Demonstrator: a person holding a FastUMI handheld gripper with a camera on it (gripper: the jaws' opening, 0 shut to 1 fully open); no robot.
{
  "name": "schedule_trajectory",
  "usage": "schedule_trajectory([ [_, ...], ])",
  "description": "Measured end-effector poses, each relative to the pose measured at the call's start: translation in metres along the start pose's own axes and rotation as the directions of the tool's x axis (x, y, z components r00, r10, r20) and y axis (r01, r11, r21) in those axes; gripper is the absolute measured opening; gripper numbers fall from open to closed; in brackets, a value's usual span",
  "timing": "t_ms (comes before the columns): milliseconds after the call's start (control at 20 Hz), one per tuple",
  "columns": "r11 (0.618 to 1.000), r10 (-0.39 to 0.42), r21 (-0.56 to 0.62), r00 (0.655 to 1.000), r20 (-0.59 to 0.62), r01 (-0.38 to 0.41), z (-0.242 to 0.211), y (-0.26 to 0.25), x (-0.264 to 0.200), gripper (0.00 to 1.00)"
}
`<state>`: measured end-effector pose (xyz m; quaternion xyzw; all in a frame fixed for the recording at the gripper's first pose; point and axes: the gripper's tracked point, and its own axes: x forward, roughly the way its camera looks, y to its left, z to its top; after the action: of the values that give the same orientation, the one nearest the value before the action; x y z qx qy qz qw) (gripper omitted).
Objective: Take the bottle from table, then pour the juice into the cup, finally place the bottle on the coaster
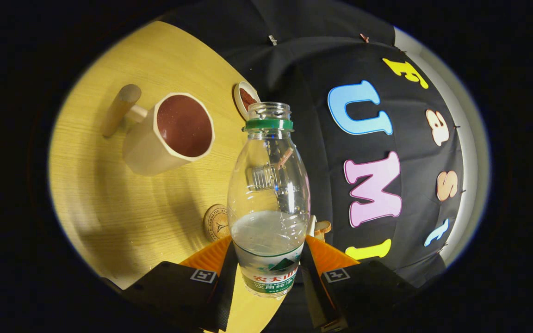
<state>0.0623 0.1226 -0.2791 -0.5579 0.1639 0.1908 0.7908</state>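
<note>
My gripper [266,268] is shut on a clear plastic bottle [269,194], both fingers pressing on its labelled lower part. The bottle has no cap, keeps a green ring at its neck and holds clear liquid in its lower part. The whole scene is rolled, so the table [109,199] looks steeply slanted. A cream cup [174,132] with a dark reddish inside and a wooden handle stands on the table beyond the fingers, its mouth showing. A round cork coaster [215,223] lies on the table just behind the bottle's lower left side.
A small cream dish [246,98] with a reddish inside sits at the table's far edge, close beside the bottle's neck. A small brown thing [323,227] peeks out by the bottle's right side. The dark cloth wall closes the booth beyond the table.
</note>
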Motion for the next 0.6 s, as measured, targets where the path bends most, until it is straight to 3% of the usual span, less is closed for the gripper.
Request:
schedule_trajectory([
  [600,0.989,0.013,-0.149,0.999,-0.044,-0.019,-0.0077,0.0047,0.0033,0.68],
])
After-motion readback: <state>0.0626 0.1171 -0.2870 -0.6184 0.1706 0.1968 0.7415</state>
